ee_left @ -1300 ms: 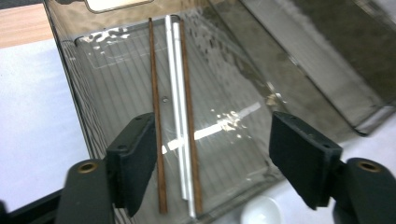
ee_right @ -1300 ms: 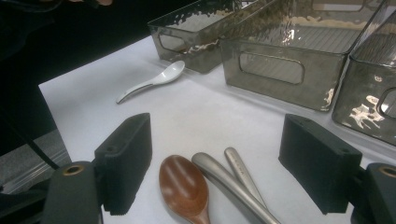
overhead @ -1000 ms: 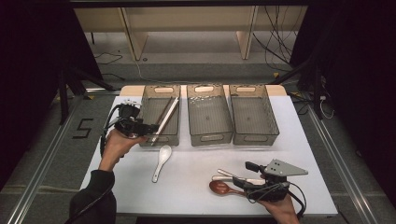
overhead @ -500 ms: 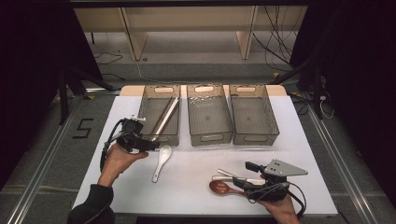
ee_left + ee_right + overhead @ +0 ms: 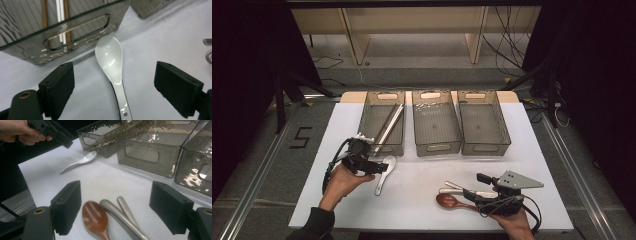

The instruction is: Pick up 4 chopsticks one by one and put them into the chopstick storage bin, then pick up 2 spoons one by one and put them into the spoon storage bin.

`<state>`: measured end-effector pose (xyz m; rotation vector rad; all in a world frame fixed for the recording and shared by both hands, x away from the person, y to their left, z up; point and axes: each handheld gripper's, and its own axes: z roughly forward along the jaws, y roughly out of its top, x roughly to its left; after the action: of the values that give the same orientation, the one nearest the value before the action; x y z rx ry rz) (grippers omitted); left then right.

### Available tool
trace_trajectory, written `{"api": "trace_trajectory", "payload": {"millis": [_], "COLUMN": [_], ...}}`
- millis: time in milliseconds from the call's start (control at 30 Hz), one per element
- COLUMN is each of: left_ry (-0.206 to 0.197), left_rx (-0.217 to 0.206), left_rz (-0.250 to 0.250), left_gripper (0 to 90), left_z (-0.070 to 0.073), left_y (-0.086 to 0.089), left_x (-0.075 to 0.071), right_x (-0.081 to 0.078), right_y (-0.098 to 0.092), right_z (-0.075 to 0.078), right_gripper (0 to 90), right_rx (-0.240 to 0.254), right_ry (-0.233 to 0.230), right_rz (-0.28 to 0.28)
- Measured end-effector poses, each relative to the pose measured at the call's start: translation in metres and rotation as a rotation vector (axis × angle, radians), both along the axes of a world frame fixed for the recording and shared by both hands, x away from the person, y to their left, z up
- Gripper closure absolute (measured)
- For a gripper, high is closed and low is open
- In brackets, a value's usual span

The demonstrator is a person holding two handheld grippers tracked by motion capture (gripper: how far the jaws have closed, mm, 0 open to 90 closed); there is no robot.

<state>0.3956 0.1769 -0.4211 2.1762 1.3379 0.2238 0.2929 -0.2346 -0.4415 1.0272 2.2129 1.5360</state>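
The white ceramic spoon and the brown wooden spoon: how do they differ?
The white ceramic spoon lies alone beside the left grey bin; the brown wooden spoon lies beside metal handles. The white one is glossy, the brown one duller. Both lie bowl-up on the white table.

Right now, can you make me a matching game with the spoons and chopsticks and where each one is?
Things:
1. white spoon
2. brown spoon
3. chopsticks
4. left hand-held gripper

Places:
A. inside the left bin
B. hovering open over the white spoon's handle
C. on the table just in front of the left bin
D. on the table beside metal handles, near the right hand-held gripper

Pairs: 1-C, 2-D, 3-A, 4-B
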Motion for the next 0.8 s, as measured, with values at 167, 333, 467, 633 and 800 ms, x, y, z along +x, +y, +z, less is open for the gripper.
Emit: {"api": "trace_trajectory", "payload": {"millis": [167,333,467,633,800], "left_ry": [0.031,0.046,0.065,0.072,0.092], "left_rx": [0.000,0.035,0.057,0.068,0.084], "left_rz": [0.004,-0.004,-0.007,-0.006,-0.022], "left_gripper": [16.8,18.6,19.6,20.8,23.2], "left_z": [-0.008,-0.014,-0.020,-0.025,-0.029], "left_y": [-0.003,-0.005,-0.007,-0.009,-0.011], "left_x": [-0.002,-0.004,-0.005,-0.004,-0.006], "right_x": [0.001,0.000,0.000,0.000,0.000], "right_y": [0.001,0.001,0.003,0.003,0.002], "right_z": [0.000,0.000,0.001,0.000,0.001], "right_gripper": [26.1,26.1,26.1,26.1,26.1], "right_rx": [-0.003,-0.003,-0.006,-0.007,-0.004], "right_ry": [0.001,-0.001,-0.003,0.000,-0.002], "right_rz": [0.003,0.006,0.006,0.002,0.001]}}
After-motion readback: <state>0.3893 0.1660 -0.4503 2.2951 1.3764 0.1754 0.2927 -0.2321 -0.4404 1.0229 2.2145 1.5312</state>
